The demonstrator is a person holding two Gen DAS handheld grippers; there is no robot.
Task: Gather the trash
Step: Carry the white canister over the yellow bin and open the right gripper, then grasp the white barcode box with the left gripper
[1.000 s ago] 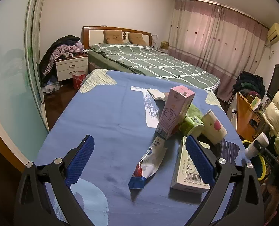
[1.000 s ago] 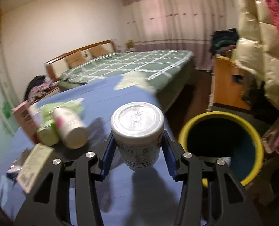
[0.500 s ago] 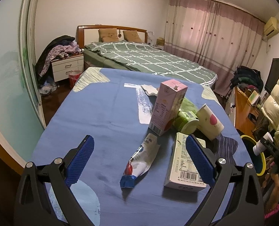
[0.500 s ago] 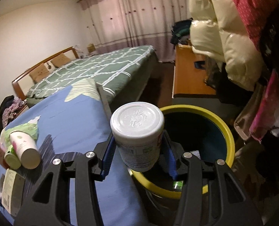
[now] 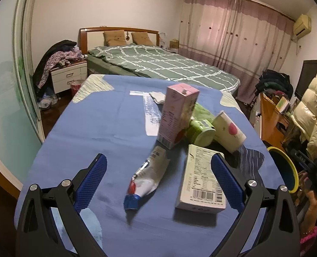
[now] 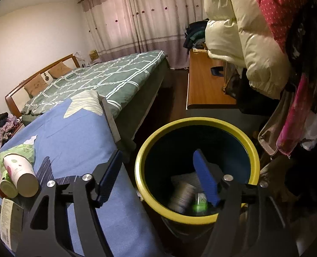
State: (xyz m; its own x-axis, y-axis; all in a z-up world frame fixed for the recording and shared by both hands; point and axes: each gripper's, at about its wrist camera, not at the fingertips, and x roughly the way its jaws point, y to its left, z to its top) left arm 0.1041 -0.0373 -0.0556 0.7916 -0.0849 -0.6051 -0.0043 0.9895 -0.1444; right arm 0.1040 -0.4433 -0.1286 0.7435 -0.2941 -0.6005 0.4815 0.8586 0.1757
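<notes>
— Trash first: where does it sit?

— Most of it lies on the blue tablecloth (image 5: pixel 90 141). A squeezed toothpaste tube (image 5: pixel 146 178) with a blue cap lies nearest, and just right of it a flat white carton (image 5: pixel 202 182) with a barcode. Farther back a pink milk carton (image 5: pixel 176 116) stands upright, with a green cup (image 5: pixel 200 129) on its side touching it and a white cup with a pink print (image 5: pixel 229 130) lying just beyond, also tipped over.

— And the left gripper (image 5: pixel 158 178)?

— Jaws wide apart, nothing pressed between them. The tube lies between its blue pads in the view, and the right pad overlaps the flat carton's edge; whether it touches I cannot tell.

— The right gripper (image 6: pixel 158 181)?

— It hangs over the yellow-rimmed bin (image 6: pixel 143 150), which stands just off the right edge of the table. Its jaws are opening and nothing is between them. A white jar (image 6: pixel 181 196), blurred, is inside the bin below the fingers, beside some pale scraps and a green bit.

— Anything else near the bin?

— A cream puffer jacket (image 6: pixel 244 42) hangs to the right, and a bed with a green checked cover (image 6: pixel 107 79) lies at the far side of the room.
</notes>
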